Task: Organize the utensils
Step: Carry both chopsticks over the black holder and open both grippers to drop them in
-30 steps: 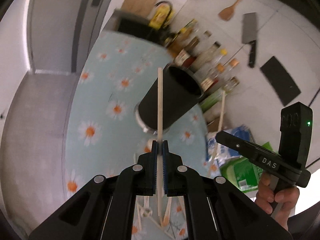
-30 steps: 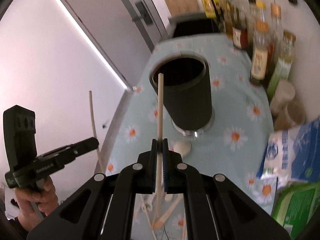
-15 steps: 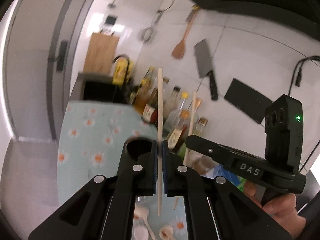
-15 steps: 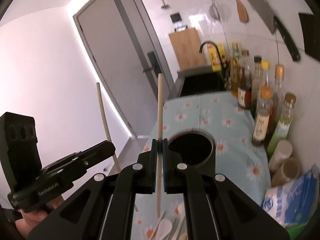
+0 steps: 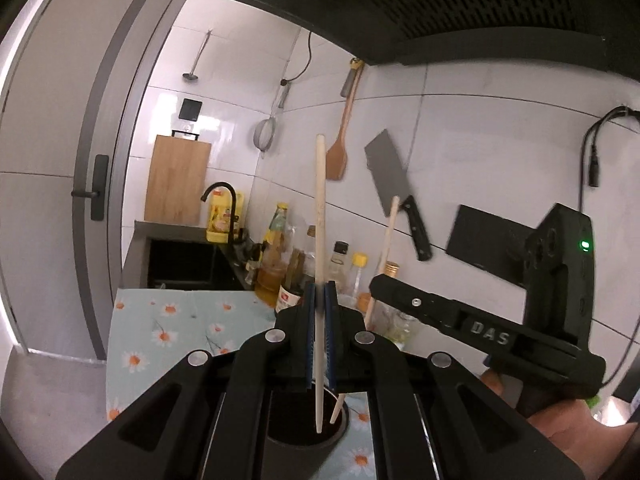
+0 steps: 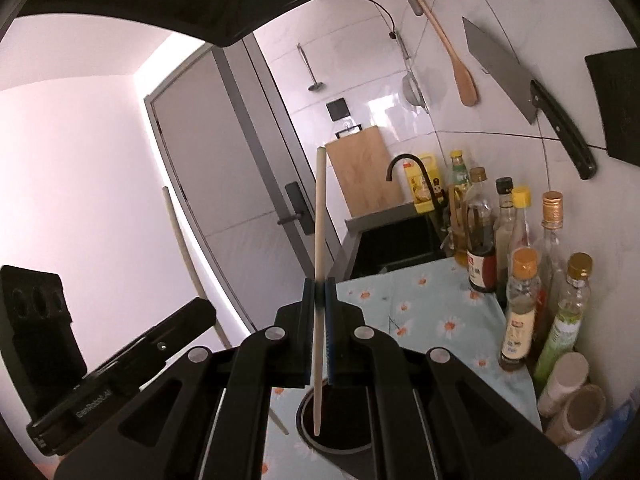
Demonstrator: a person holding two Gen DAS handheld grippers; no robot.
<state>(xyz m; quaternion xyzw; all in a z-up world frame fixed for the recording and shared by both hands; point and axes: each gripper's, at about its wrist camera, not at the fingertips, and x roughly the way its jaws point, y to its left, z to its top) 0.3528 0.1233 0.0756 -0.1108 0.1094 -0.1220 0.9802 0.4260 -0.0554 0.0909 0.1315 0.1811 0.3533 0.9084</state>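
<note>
Each claw, left point(image 5: 319, 296) and right point(image 6: 319, 292), pinches one pale wooden chopstick point(image 5: 320, 216) upright, tips hanging just inside the dark round utensil holder point(image 5: 304, 432) on the daisy-print table point(image 5: 160, 328). Best to lower both straight, tips clear of the rim, then ease the grip apart so neither stick bounces out.

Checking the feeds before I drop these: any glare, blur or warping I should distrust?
Left wrist: cleaver edges smeared, door bowed by the fisheye. Right wrist: blown-out strip of light by the door, chopstick sharp, black holder interior too dark to read.
</note>
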